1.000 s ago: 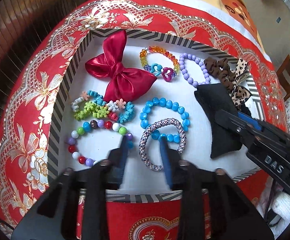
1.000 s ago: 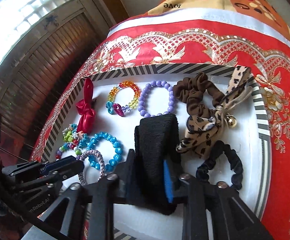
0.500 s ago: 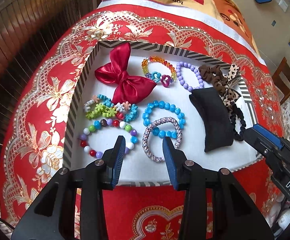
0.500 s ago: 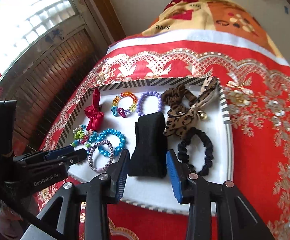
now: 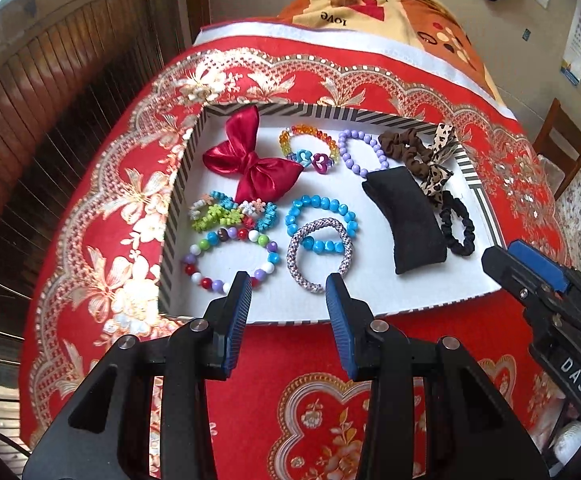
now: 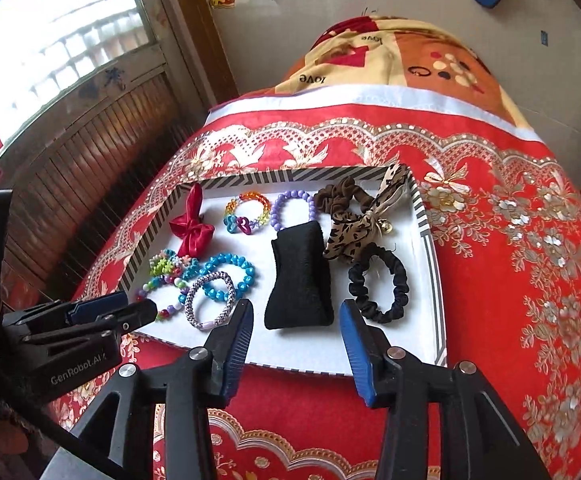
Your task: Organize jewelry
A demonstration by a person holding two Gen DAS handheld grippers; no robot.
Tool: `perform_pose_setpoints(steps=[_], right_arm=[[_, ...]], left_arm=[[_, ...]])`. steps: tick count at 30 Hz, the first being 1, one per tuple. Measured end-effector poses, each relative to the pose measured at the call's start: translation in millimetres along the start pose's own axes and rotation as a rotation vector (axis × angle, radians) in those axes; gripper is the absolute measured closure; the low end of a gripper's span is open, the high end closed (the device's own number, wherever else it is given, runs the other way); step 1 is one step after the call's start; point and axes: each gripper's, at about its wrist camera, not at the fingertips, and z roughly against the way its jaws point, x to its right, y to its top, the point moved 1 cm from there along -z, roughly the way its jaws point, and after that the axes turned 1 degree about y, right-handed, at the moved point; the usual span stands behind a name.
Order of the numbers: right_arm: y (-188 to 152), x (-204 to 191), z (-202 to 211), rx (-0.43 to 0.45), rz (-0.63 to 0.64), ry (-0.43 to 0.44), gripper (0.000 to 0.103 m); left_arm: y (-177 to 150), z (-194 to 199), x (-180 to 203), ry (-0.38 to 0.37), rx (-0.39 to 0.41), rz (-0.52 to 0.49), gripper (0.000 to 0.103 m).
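Toward the left of the tray point(image 5: 178, 204), in the left wrist view, we see a red bow point(image 5: 252, 162), a cluster of small bright clips point(image 5: 226, 214) and a mixed-colour bead bracelet point(image 5: 230, 260) lying flat. Moving to the middle, a rainbow bracelet point(image 5: 308, 146), a blue bead bracelet point(image 5: 322, 220) and a braided bracelet point(image 5: 318, 256) overlapping it sit apart from the bow. Further right come a purple bead bracelet point(image 5: 356, 154), a black pad point(image 5: 414, 220), a brown and leopard scrunchie point(image 5: 422, 156) and a black scrunchie point(image 5: 458, 226).

Our left hand-held gripper point(image 5: 288, 294) hangs at the tray's near edge, jaws spread and holding nothing. Our right hand-held gripper point(image 6: 296, 320) is likewise released and empty, just in front of the black pad.

We judge the sorting nearly or fully done: every piece we can see lies inside the tray, bracelets left and centre, hair ties right. Only the overlapping blue and braided bracelets might still want separating.
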Motion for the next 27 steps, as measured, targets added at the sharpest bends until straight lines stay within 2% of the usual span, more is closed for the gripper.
perform_pose_setpoints(steps=[3,13,27], right_arm=[[-1,-1,6,0.009,-0.017,-0.022,0.059],[-7,-8,24,0.036,-0.023,-0.066,0.059],[-7,-24,43,0.074,0.006,-0.083,0.058]], left_arm=[[-2,8,1,0.03,0.023,-0.024,0.065],[-6,33,-1,0.037,0.09,-0.038,0.065],[-9,55,-7,0.039,0.145,-0.032,0.065]])
